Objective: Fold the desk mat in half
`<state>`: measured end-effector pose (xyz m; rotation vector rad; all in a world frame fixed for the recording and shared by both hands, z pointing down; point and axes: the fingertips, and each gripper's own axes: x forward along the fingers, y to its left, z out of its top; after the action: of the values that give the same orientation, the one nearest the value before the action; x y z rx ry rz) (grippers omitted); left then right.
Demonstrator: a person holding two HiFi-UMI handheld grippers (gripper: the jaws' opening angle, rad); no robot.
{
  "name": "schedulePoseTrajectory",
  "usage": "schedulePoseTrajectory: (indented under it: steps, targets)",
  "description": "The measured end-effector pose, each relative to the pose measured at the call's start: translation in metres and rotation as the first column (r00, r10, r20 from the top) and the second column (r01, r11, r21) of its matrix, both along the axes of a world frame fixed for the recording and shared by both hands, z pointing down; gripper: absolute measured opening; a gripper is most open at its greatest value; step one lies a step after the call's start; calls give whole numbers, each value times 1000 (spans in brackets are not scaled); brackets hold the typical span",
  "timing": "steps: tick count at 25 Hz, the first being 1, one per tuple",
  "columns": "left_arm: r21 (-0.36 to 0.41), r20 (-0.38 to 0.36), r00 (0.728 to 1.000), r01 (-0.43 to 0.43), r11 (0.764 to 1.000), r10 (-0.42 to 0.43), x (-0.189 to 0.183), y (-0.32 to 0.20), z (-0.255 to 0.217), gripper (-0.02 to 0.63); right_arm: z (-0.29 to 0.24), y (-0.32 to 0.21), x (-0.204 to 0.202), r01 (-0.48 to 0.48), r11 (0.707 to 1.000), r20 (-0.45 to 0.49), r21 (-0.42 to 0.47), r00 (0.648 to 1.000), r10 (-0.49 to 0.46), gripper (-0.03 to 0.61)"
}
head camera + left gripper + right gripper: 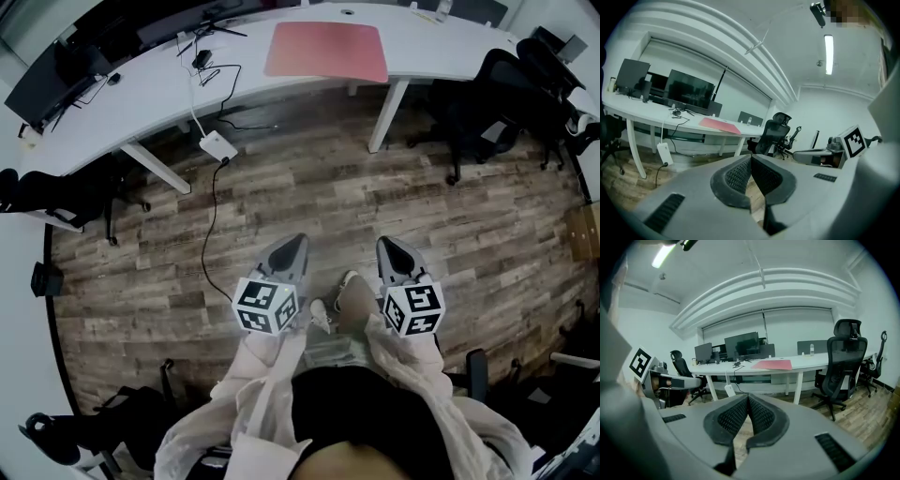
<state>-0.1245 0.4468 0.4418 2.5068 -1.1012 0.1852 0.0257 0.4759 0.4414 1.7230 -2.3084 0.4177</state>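
**Standing off from table, gripping nothing**

Holding left hand-held gripper [296,244] low over wood floor [394,197], jaws pressed together, nothing btwn pads. Holding right hand-held gripper [388,247] near it at approx. same height, jaws likewise closed tight on nothing. Pointing both fwd toward white curved table [131,98], well apart from it. Carrying a marker cube [265,305] at rear of each, just ahead of light sleeves [253,394].

Looking down at pink desk mat [326,52] lying flat & unfolded on table top, near front edge, above a white table leg [386,117]. Viewing same mat from both gripper cams, beyond closed jaws, far across room.

Also taking in:
- monitors [56,80] at table's left end, w/ black cables [211,70] trailing over top btwn them & mat
- white power strip [217,146] below table's front edge, black cord running from it over floor toward feet; hanging or resting on floor, can't tell
- black office chairs [497,94] crowding table's right end, one more [56,192] at left
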Motion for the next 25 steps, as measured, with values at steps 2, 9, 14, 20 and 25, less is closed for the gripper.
schedulePoseTrajectory:
  steps: [2,9,14,20,25]
  targets:
    - [-8,2,1000,-8,1000,8,3,-4,3,26,2,-4,4,-8,1000,0,-7,1000,8,12]
    - [1,6,1000,-4,1000,4,7,-58,2,26,7,-57,16,-22,1000,-3,-14,1000,22,12]
    - [13,-3,1000,30,999,-30,17,-120,-6,26,3,-117,32,6,1000,-10,-14,1000,-6,12]
    - [36,-9,998,62,997,-62,34,-186,-17,26,-2,-188,56,36,999,-21,-9,999,-36,12]
    - [33,1,996,90,995,-90,47,-229,-15,26,-4,-240,68,78,997,-26,0,997,-78,12]
